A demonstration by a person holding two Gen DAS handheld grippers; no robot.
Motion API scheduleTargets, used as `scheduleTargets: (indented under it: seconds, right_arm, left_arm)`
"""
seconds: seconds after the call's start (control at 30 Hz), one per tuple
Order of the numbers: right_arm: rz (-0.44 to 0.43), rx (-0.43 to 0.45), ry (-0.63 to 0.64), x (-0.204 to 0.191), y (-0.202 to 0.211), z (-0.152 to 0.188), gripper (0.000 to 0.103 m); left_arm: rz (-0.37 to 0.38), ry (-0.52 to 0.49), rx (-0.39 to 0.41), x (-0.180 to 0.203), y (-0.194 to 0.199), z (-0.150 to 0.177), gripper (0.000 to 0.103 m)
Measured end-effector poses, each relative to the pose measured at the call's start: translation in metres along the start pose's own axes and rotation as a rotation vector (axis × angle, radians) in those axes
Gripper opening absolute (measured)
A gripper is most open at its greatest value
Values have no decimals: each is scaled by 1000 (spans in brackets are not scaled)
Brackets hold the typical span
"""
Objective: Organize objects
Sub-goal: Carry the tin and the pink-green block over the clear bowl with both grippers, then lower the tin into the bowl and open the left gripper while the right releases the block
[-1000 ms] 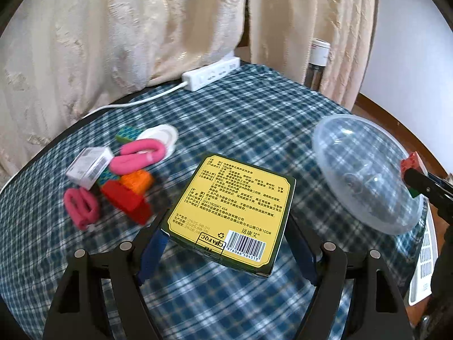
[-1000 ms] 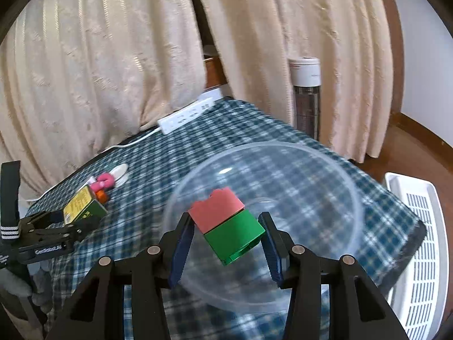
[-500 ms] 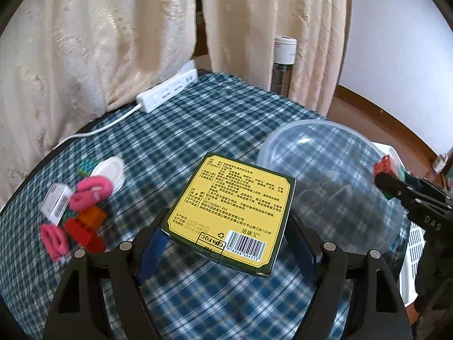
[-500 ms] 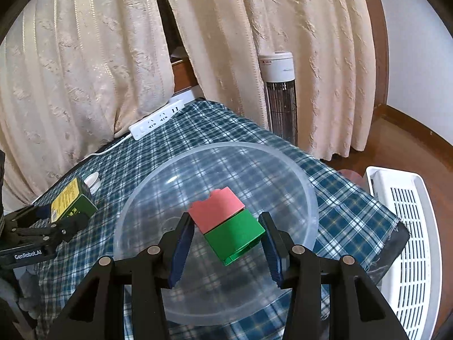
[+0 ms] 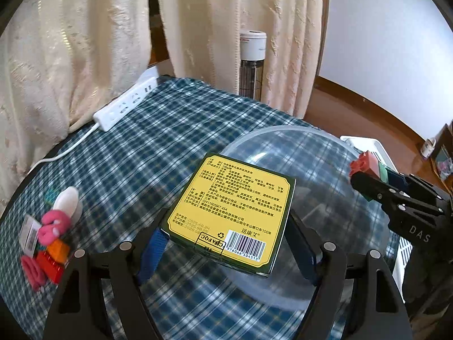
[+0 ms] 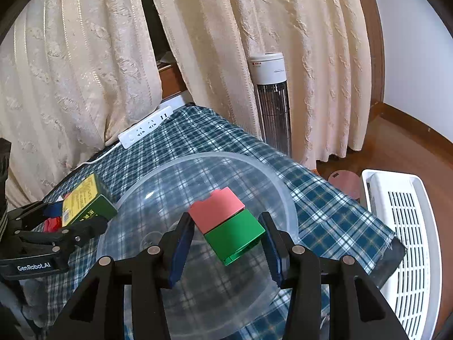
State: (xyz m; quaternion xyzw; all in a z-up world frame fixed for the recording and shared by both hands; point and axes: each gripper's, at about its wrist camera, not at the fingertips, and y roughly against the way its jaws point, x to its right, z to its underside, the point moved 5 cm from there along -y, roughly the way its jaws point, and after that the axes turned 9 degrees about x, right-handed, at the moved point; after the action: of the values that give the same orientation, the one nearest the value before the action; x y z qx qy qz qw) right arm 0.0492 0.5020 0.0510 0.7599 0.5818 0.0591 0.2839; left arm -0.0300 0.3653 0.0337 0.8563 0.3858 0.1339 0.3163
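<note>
1. Bowl (image 6: 283, 195), clear plastic, sits on the plaid worktop (image 5: 158, 153).
2. Left claw (image 5: 226, 245) clamps a yellow box (image 5: 232, 212) at the bowl's rim.
3. Right claw (image 6: 226, 240) clamps stacked blocks (image 6: 226, 223) above the bowl.
4. Risk: releasing the box now could tip it outside the bowl.

Counter (image 5: 175, 153) covered in woven blue plaid cloth, matt. Bowl (image 6: 286, 198) at frame centre: clear plastic, smooth, glossy. Box (image 5: 235, 206): printed cardboard, slight sheen. Red-and-green block (image 6: 226, 221): smooth matt plastic. Curtains (image 6: 70, 70) across top: cream, textured fabric. Power strip (image 5: 124, 104), upper left: white glossy plastic. Floor (image 6: 410, 141), right: polished wood.
</note>
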Motion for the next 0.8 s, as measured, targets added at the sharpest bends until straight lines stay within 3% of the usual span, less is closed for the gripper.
scheduleTargets:
  seconds: [0.47, 0.8]
  right_arm:
    - [-10, -7, -7, 9, -18, -6, 50]
    - [-11, -10, -8, 9, -22, -8, 50]
  left_arm:
    - [40, 6, -47, 14, -42, -7, 80]
    - [52, 9, -49, 16, -43, -5, 81]
